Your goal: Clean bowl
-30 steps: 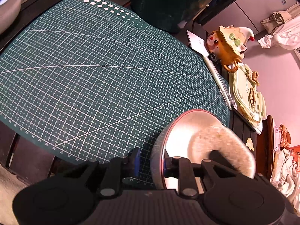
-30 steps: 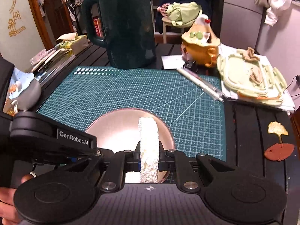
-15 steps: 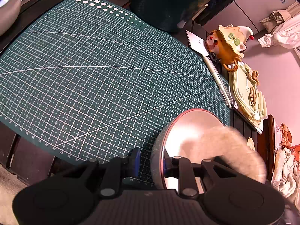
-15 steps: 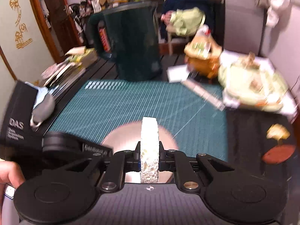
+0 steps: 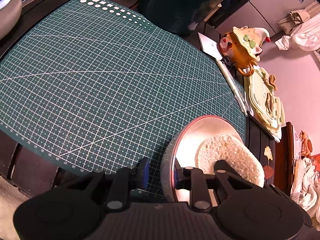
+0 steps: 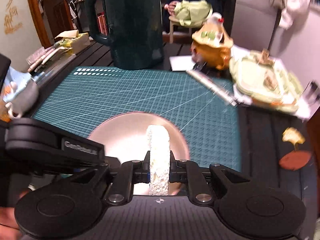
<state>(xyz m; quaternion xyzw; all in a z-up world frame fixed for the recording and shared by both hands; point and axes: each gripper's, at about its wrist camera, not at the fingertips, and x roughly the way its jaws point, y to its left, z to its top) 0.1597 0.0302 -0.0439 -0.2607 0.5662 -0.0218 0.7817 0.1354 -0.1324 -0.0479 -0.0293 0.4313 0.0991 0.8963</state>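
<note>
Left gripper [image 5: 161,175] pinches the rim of the metal bowl [image 5: 208,130], one finger outside the wall, one inside; the bowl is tipped on edge, its opening facing right of the gripper, at the near right corner of the green cutting mat [image 5: 100,76]. Right gripper [image 6: 159,167] is clamped on a white sponge [image 6: 158,160], held edge-on between its fingers, the sponge's far end inside the bowl [image 6: 128,134] directly ahead; from the left wrist view the sponge [image 5: 230,156] lies against the bowl's inner surface. The left gripper [image 6: 54,150] shows at the near left of the right wrist view, gripping the bowl rim there. Right of the bowl on the dark table [image 6: 260,140] sits a leaf-shaped trinket [image 6: 294,150]. Further ahead, past the mat's right edge, a pen [image 5: 234,86] lies beside a pale green tray [image 5: 264,100]. Beyond that an orange figurine with a hat [image 6: 212,44] stands, and a dark green kettle [image 6: 130,24] is at the mat's far edge. Right wrist view is motion-blurred.
</note>
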